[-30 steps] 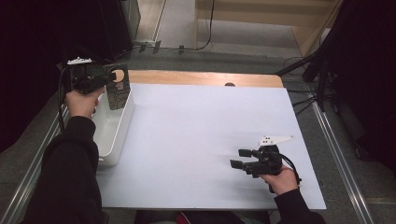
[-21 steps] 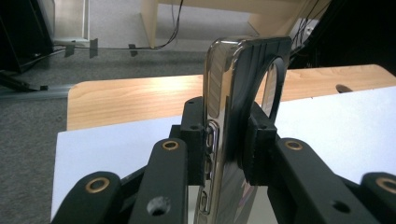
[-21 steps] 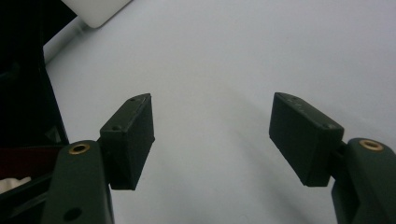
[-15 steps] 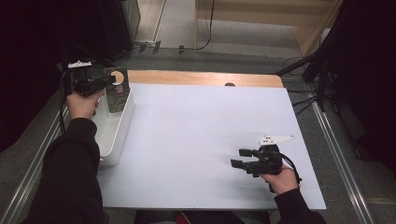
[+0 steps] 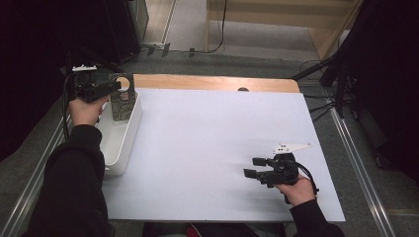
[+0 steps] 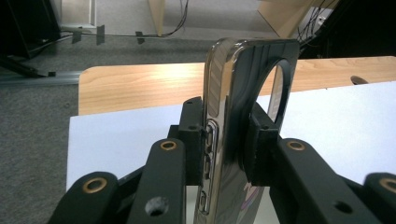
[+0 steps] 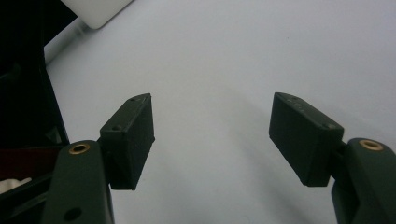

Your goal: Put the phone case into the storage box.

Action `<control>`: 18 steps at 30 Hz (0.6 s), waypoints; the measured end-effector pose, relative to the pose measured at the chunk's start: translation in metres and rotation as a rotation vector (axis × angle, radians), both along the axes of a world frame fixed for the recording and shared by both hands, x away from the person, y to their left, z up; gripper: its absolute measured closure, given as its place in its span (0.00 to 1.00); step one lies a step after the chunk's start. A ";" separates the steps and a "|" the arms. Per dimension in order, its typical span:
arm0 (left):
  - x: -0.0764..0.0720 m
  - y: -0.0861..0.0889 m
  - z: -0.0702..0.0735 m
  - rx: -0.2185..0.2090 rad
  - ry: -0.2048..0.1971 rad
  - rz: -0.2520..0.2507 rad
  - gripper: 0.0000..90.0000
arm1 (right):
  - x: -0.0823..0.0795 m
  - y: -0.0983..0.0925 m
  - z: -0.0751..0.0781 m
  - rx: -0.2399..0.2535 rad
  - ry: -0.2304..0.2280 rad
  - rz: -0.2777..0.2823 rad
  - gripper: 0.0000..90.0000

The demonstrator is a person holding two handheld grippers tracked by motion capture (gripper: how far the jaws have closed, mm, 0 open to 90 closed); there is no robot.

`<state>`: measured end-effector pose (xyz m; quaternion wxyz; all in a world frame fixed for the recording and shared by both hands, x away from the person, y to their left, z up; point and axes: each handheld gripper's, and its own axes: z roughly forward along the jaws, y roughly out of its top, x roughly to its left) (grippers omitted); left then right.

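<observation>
Left gripper point(image 5: 114, 87) is clamped on a phone case point(image 5: 122, 101), pads pressing both faces near the top, just below the round camera cutout; the left gripper view shows the case point(image 6: 229, 140) edge-on and upright between the jaws, side buttons facing the camera. In the high view the case hangs upright over the far end of the white bin point(image 5: 118, 143) at the left edge of the table, its lower end still within or just above the bin's rim; cannot tell whether it touches the bin wall. Judgement: the pick is done and the lift out of the bin is under way, not finished. Right gripper point(image 5: 253, 168) rests low over the white table cover point(image 5: 207, 138) at the near right, well apart from the case; in the right gripper view its jaws stand partly open with only bare cover between the pads point(image 7: 128, 135). Remaining, as I read it: clear the case over the rim, carry it across to the open cover, and either set it down or pass it to the waiting right gripper. No placement spot is marked on the cover, so the target is uncertain. The bin's inside is mostly hidden by the left arm; other contents cannot be told.
</observation>
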<state>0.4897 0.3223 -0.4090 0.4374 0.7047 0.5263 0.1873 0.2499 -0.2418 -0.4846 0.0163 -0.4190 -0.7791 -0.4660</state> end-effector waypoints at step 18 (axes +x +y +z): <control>0.002 0.003 -0.004 0.013 0.041 -0.017 0.79 | 0.000 0.000 0.001 0.003 0.000 0.001 0.33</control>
